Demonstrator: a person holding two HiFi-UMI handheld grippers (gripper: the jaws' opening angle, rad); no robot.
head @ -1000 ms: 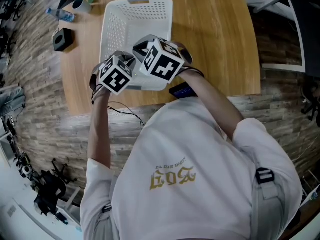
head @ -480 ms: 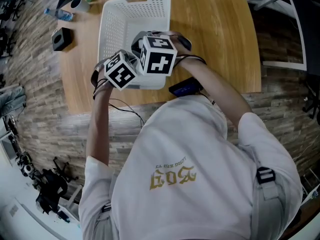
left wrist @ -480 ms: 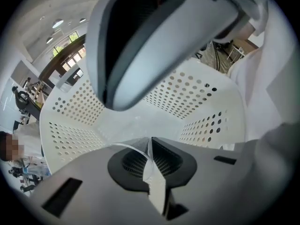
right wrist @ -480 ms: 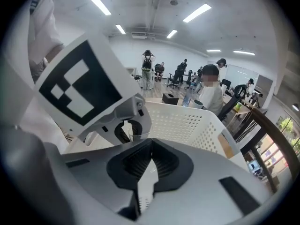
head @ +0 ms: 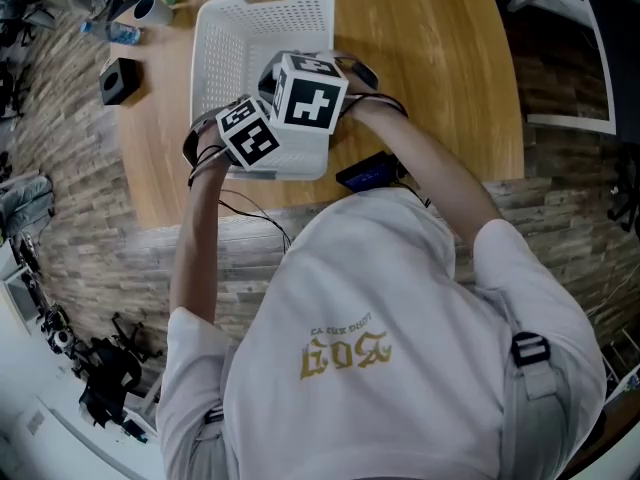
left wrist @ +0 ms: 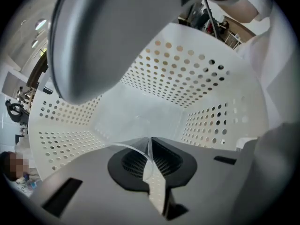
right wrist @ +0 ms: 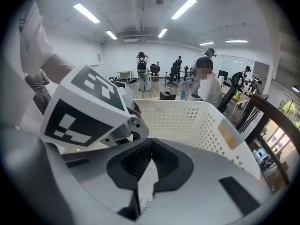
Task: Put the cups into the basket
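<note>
The basket (head: 218,63) stands on the table (head: 440,78) at 12 o'clock from the person. Both grippers hang over its near end, just beside each other. Left gripper (left wrist: 151,143): jaws closed on a thin, clear, curved wall, apparently the rim of a clear cup (left wrist: 127,146), held inside the basket above its floor. Right gripper (right wrist: 151,146): jaws fully together with nothing between them, at 2 o'clock from the left gripper. A second cup (head: 155,8) stands on the table outside the basket, at 10 o'clock from it. A phone (head: 367,174) lies at 5 o'clock from the basket, near the table edge.
</note>
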